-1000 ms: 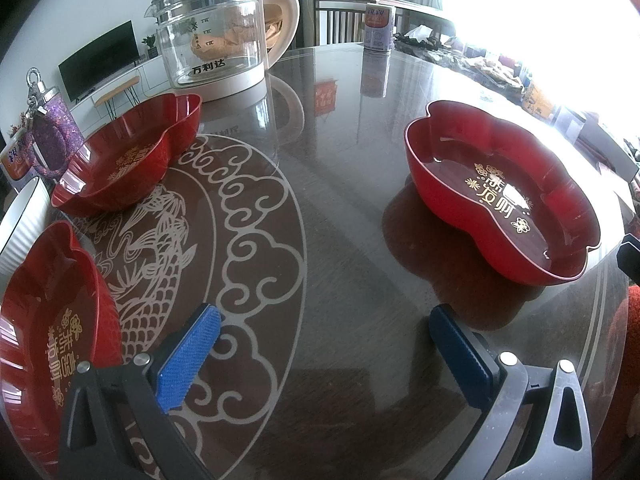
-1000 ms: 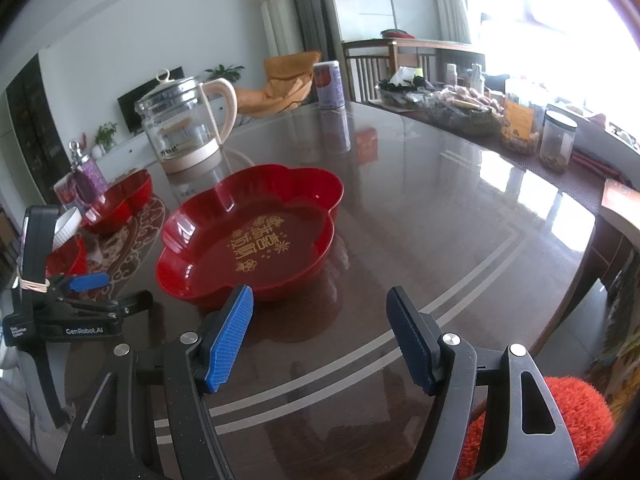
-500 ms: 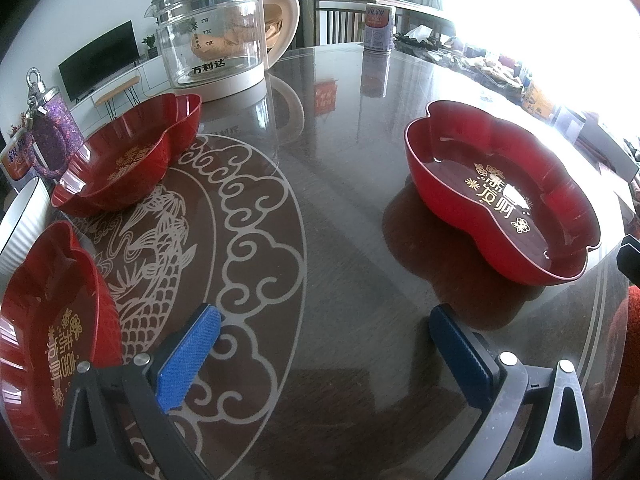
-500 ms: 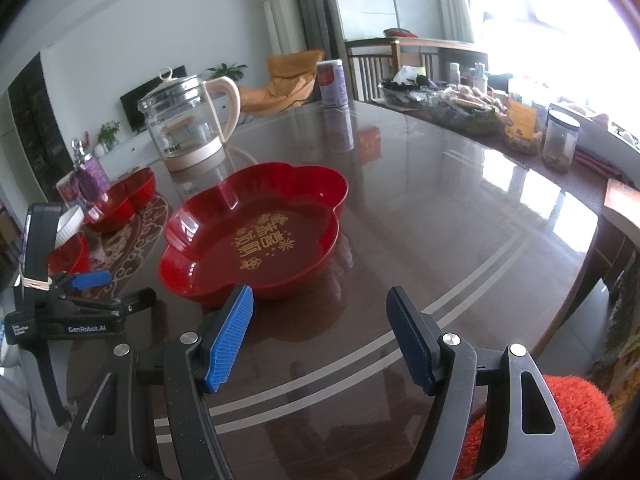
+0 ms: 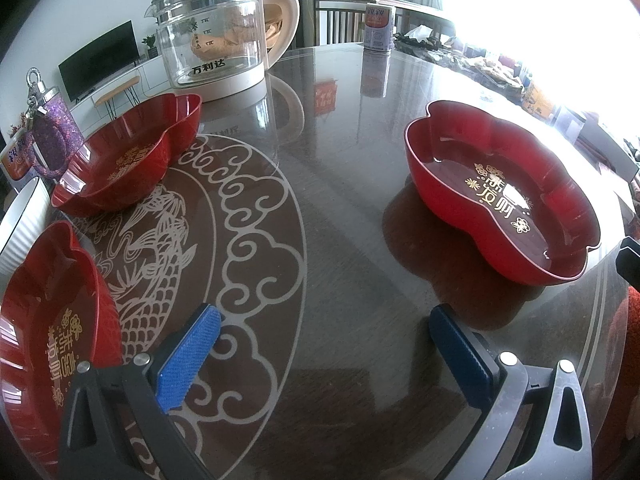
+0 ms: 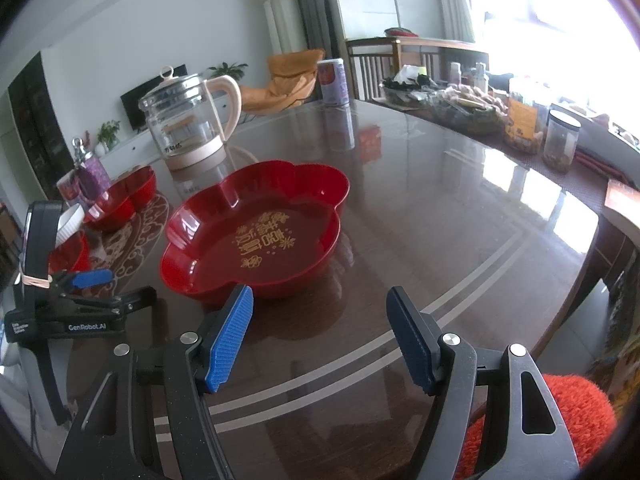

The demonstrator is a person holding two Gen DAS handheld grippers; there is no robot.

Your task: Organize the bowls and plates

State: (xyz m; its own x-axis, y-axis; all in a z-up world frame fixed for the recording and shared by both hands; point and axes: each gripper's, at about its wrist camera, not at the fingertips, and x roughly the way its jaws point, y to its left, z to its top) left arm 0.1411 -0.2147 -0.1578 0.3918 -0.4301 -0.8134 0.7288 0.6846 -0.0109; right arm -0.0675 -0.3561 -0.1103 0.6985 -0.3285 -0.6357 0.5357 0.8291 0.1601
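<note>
A red flower-shaped dish [image 6: 256, 236] with gold lettering on its floor sits on the dark glass table [image 6: 440, 216] just ahead of the right gripper [image 6: 320, 336], a little to the left of the gap between its fingers; the dish's near rim lies close to the left blue pad but does not touch it. The right gripper's jaws stand wide apart with nothing between them, only bare tabletop and the pale inlaid stripes showing in the gap. In the left wrist view the same dish [image 5: 500, 196] lies ahead and off to the right of the left gripper [image 5: 324, 356], well apart from its fingers. That gripper too is spread wide and grips nothing, its pads hovering over the white cloud-and-dragon pattern under the glass. A second red dish [image 5: 124, 156] rests farther off on the left, on the edge of that pattern, and a third red dish [image 5: 44, 320] lies at the left border of the view, just beside the left finger, though whether they touch cannot be told. A white ribbed bowl [image 5: 20, 220] peeks in at the left edge between those two dishes. Behind them stand a glass kettle [image 5: 224, 36] with a cream handle, a purple glittery bottle [image 5: 52, 136] and a can [image 5: 378, 24] near the table's far edge. From the right wrist view the left gripper appears low on the left, beside the dishes there.
</note>
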